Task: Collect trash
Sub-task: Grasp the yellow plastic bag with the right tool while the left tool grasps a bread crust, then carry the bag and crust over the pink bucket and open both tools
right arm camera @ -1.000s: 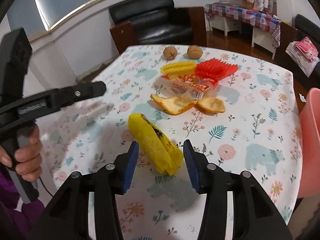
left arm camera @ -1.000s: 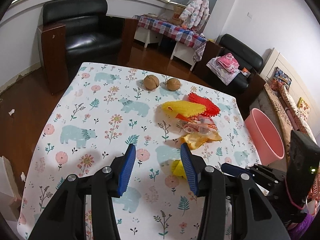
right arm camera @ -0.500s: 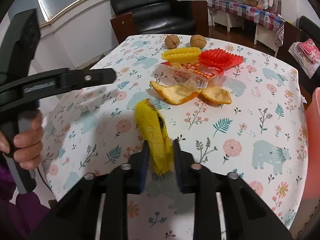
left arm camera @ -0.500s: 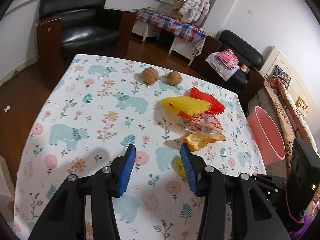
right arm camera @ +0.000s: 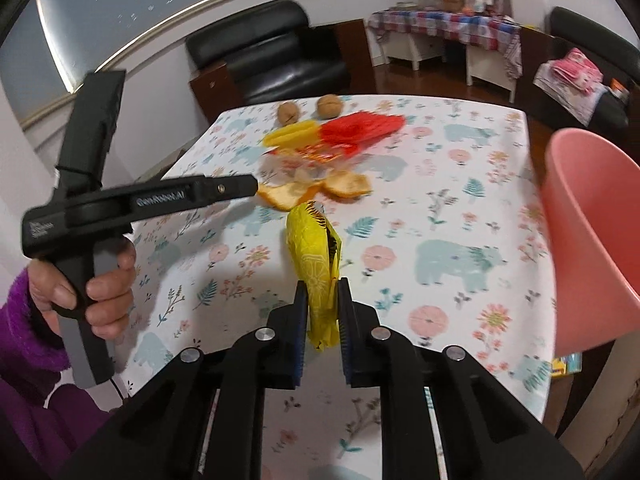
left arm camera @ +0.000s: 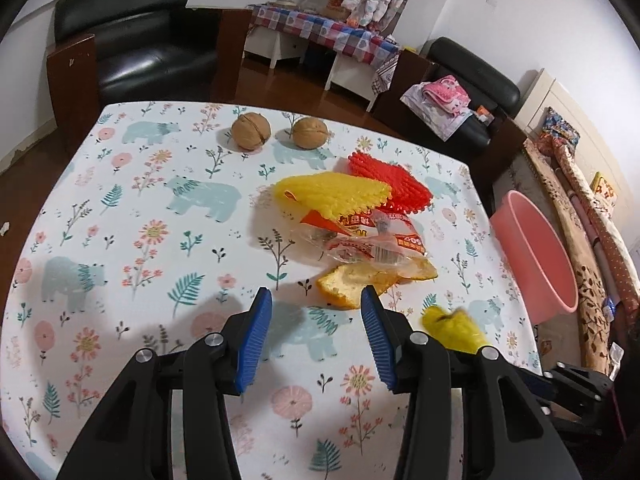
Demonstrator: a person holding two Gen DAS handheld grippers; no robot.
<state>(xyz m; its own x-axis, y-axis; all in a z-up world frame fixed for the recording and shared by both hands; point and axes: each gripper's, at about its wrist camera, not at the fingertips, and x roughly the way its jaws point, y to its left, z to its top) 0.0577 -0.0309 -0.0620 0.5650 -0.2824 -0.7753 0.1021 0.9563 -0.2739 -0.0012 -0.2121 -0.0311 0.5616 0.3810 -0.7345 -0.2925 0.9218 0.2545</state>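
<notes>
My right gripper is shut on a crumpled yellow wrapper and holds it above the table; the wrapper also shows in the left wrist view. My left gripper is open and empty, just short of the orange peel. Beyond the peel lie a clear and red snack wrapper, a yellow foam net and a red foam net. A pink bin stands at the table's right edge, to the right of the held wrapper; it also shows in the left wrist view.
Two walnuts sit at the far side of the floral tablecloth. A black armchair stands beyond the table, a sofa with clothes at the far right. The left gripper's body shows in the right wrist view.
My right gripper closed on the yellow wrapper and lifted it off the table, toward the right. My left gripper moved forward toward the orange peel, still open.
</notes>
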